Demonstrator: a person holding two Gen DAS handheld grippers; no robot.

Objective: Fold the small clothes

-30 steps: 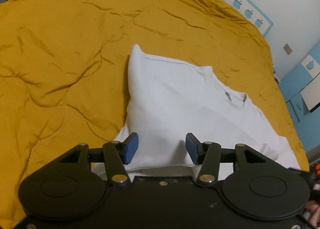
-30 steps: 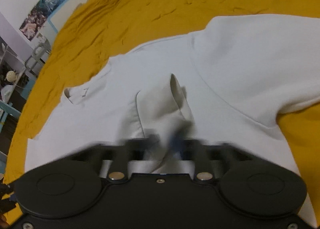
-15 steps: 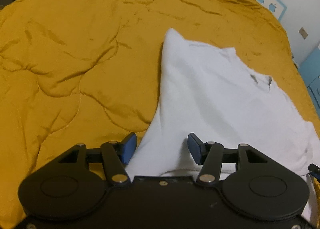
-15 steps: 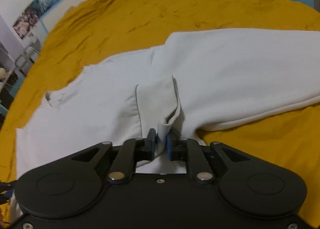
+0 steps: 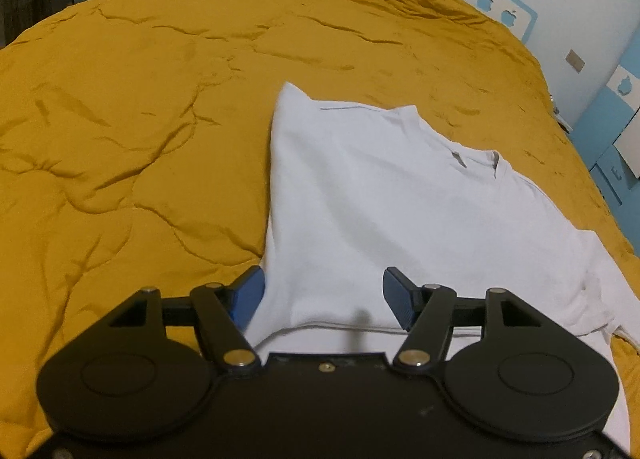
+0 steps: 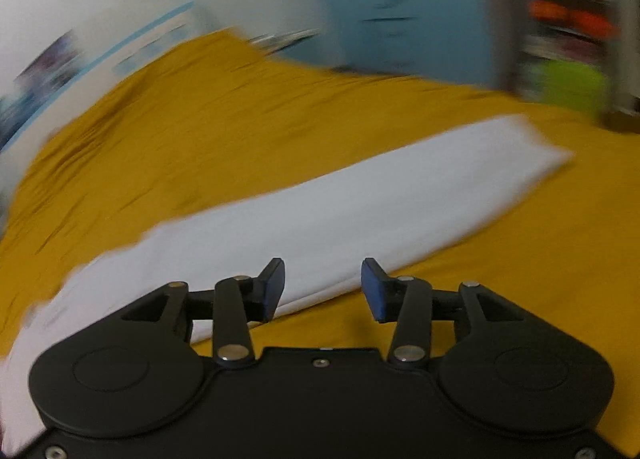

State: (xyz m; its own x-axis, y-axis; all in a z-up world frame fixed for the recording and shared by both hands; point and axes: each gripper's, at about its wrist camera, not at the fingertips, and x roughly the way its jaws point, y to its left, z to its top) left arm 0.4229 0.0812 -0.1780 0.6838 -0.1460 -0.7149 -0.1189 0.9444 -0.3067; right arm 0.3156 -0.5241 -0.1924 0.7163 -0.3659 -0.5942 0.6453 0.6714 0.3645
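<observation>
A white T-shirt (image 5: 384,211) lies on the mustard-yellow quilt (image 5: 132,107), with one side folded over and its neckline toward the far right. My left gripper (image 5: 324,295) hovers over the shirt's near hem; its jaws are opening and the blue pads press on nothing. In the blurred right wrist view the shirt (image 6: 320,219) shows as a long white band across the quilt (image 6: 200,131). My right gripper (image 6: 323,287) hangs above the shirt's near edge; its jaws are opening and no cloth is pinched between them.
The quilt covers the whole bed. A white wall with a light-blue border (image 5: 496,3) runs behind it. Light-blue cabinets (image 5: 608,147) stand at the right edge of the bed. Blurred blue furniture (image 6: 400,27) and shelves with colourful items (image 6: 568,39) stand beyond the bed.
My right gripper let go of the pinched fold of shirt, opened and swung quickly away to the side. My left gripper opened wider and stayed over the hem.
</observation>
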